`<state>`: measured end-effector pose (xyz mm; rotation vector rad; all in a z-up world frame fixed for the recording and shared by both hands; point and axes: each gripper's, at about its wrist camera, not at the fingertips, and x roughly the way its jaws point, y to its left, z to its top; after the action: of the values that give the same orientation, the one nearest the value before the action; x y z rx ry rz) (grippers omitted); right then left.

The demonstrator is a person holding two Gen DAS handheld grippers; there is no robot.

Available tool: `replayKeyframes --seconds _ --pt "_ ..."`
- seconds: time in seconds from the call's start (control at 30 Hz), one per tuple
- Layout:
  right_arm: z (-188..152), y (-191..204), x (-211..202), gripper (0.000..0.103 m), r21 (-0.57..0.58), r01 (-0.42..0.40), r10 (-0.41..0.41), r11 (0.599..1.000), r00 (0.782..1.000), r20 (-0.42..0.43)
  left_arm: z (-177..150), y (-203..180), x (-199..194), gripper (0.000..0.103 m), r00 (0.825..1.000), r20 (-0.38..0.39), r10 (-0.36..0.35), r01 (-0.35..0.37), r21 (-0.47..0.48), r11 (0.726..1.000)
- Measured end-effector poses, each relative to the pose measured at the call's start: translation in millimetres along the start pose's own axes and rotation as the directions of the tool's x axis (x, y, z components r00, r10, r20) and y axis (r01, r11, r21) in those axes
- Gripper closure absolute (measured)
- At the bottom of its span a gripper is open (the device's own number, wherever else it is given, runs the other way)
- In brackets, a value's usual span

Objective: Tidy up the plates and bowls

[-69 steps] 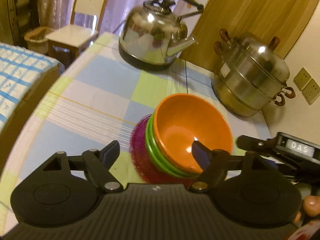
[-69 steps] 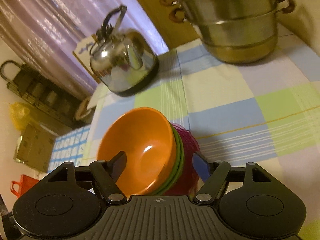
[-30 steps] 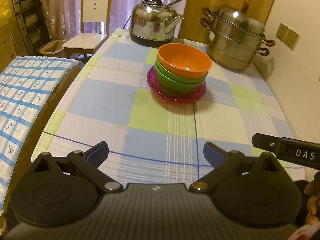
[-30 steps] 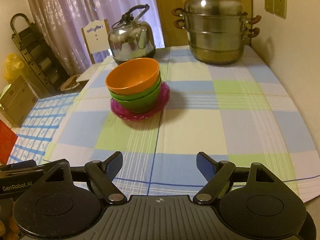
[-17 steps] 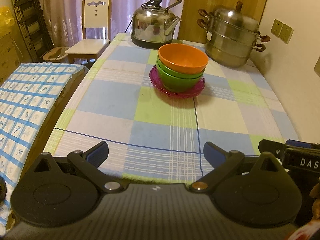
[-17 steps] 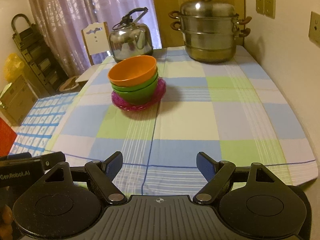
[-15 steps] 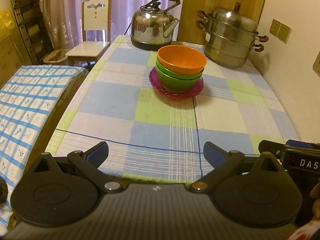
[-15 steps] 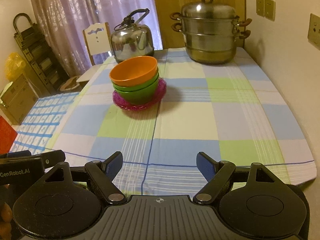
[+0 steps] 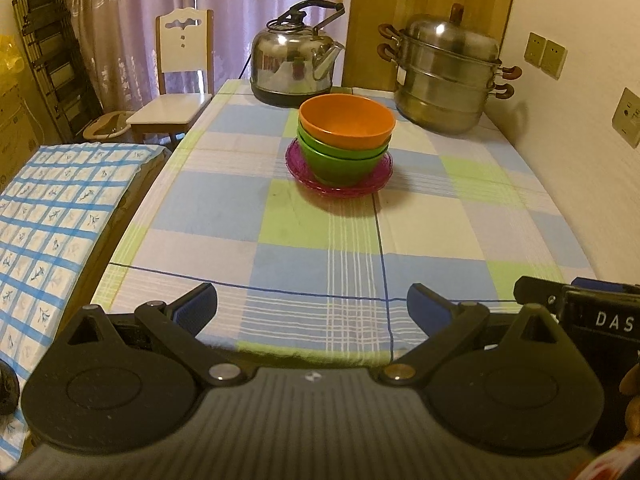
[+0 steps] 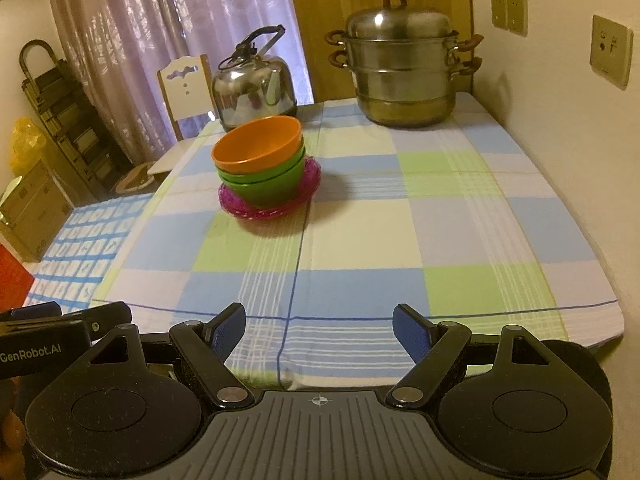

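Note:
An orange bowl (image 9: 346,121) sits nested in green bowls (image 9: 340,162), and the stack stands on a magenta plate (image 9: 308,178) in the far middle of the checked table. The same stack shows in the right wrist view: orange bowl (image 10: 258,145), green bowls (image 10: 268,186), magenta plate (image 10: 244,208). My left gripper (image 9: 312,306) is open and empty at the table's near edge, far back from the stack. My right gripper (image 10: 320,328) is open and empty, also at the near edge.
A steel kettle (image 9: 294,68) and a steel stacked steamer pot (image 9: 446,76) stand at the table's far end. A wall (image 9: 580,80) runs along the right side. A chair (image 9: 176,96) and a blue-checked cloth surface (image 9: 52,208) lie left of the table (image 9: 420,232).
Both grippers have pulled back from the bowl stack to the table's near edge and levelled out. The stack has stayed put. Both stay open and empty.

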<state>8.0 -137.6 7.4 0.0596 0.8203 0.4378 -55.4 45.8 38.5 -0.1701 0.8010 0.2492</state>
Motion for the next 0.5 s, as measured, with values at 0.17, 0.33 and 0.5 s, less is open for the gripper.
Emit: replayKeyframes --seconds 0.17,0.33,0.5 --pt "-0.7 2.3 -2.1 0.023 -0.017 0.013 -0.012 1.000 1.000 0.013 -0.5 -0.6 1.0 0.002 1.000 -0.001 -0.001 0.001 0.001 1.000" --pt "-2.4 5.0 -1.0 0.023 -0.031 0.016 -0.016 0.999 1.000 0.015 -2.9 -0.7 2.5 0.002 1.000 -0.005 -0.003 0.003 0.000 1.000" --pt "-4.0 4.6 1.2 0.023 -0.034 0.014 -0.014 0.999 1.000 0.012 -3.5 -1.0 3.5 0.002 1.000 -0.004 -0.002 0.002 0.000 1.000"
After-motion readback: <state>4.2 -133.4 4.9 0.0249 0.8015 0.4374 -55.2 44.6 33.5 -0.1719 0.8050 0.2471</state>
